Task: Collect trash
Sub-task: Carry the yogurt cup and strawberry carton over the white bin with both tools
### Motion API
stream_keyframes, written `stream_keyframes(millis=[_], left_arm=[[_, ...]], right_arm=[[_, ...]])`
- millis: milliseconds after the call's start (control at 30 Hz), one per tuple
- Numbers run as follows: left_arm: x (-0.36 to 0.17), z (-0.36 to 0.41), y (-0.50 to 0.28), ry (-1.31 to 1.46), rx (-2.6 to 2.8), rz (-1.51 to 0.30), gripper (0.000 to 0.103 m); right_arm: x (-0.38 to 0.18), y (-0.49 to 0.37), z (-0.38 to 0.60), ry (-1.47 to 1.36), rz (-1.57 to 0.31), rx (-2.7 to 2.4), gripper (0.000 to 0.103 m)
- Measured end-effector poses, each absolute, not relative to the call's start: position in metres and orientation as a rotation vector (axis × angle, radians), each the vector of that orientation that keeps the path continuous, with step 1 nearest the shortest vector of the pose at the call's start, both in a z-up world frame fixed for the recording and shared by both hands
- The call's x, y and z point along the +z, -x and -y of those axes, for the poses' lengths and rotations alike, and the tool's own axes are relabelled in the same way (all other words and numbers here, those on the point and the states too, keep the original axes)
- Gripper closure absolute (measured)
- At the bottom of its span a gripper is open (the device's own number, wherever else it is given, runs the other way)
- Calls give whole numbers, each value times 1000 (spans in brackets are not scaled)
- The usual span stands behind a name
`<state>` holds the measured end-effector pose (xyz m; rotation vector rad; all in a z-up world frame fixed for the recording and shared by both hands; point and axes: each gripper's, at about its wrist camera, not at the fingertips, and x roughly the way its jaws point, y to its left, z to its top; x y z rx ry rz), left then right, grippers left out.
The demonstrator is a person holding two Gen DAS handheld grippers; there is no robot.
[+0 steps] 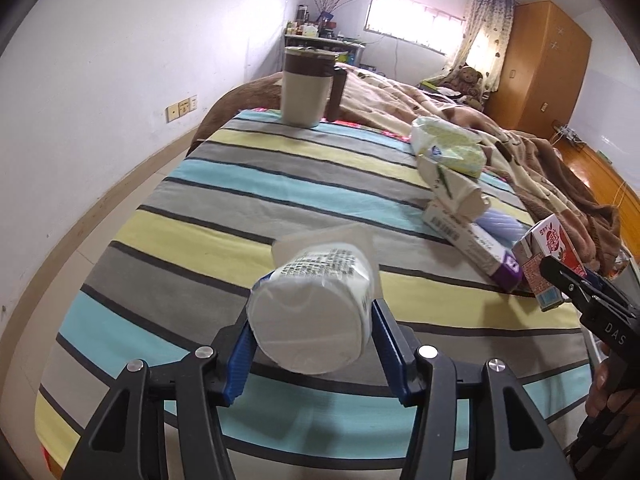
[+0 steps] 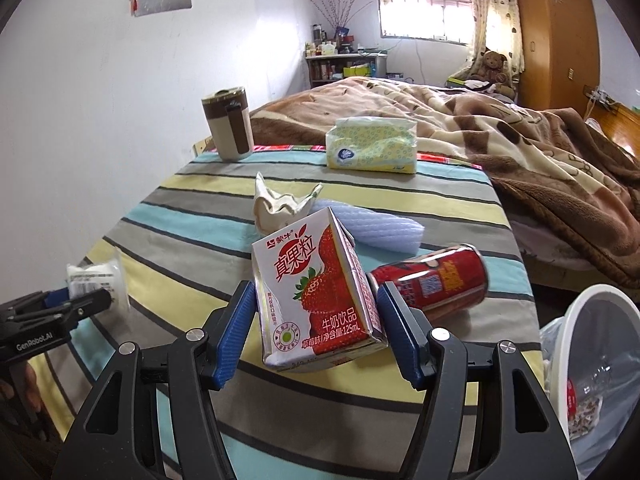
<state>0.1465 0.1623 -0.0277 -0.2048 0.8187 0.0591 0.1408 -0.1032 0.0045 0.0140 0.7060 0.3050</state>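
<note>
A white plastic cup [image 1: 316,312] is gripped on its side between the blue pads of the left gripper [image 1: 314,344], held above the striped tablecloth [image 1: 224,208]. A strawberry milk carton [image 2: 316,292] is clamped by the right gripper [image 2: 318,332]. A red can [image 2: 434,280] lies at the carton's 3 o'clock, a crumpled paper cup [image 2: 280,208] at 12 o'clock. A white bin [image 2: 592,356] is seen at 4 o'clock, off the table edge.

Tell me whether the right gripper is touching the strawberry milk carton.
Touching. The right wrist view shows the right gripper with both blue pads pressed against the sides of the strawberry milk carton, holding it tilted.
</note>
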Motion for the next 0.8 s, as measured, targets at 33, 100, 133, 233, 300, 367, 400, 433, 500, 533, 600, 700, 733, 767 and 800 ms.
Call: stream_keyframes(millis=[33,100,133,233,300,367,400,433,500,533,600,700,733,767,800], left_arm=[[-26,-159,-146,206,51,-813,49],[-23,-152,-146,200,35,-807,50],[-22,-147,-146,194,27,-805,50],[-18,-134,-146,188,6,-798,50],[-17,-125,-147,178,-10,-795,50],[-15,-115,-147,175,-26,-792,50],[-14,-111,-147,174,-37,-791,50],[-13,-106,-147,171,-46,-789,50],[-9,-93,-148,157,-68,-784,50],[-8,-89,-148,152,-77,-782,50],[-4,-76,-150,143,-103,-775,50],[1,-56,-151,125,-139,-768,50],[1,-50,-151,120,-150,-767,50],[2,-43,-153,113,-162,-768,50],[4,-35,-154,110,-175,-766,50]], right_arm=[[5,-140,106,-17,-703,303,39],[7,-137,112,-28,-696,299,39],[8,-136,116,-37,-691,294,39],[11,-132,126,-57,-681,287,39],[12,-130,133,-70,-677,281,39],[13,-127,140,-82,-670,273,39],[14,-126,143,-88,-667,270,39],[14,-126,146,-94,-666,266,39],[16,-124,155,-105,-660,252,39],[17,-123,158,-110,-657,245,39],[19,-122,168,-123,-651,230,39],[21,-119,181,-136,-641,205,39],[22,-118,185,-139,-638,196,39],[23,-117,192,-142,-633,183,39],[24,-115,196,-144,-630,176,39]])
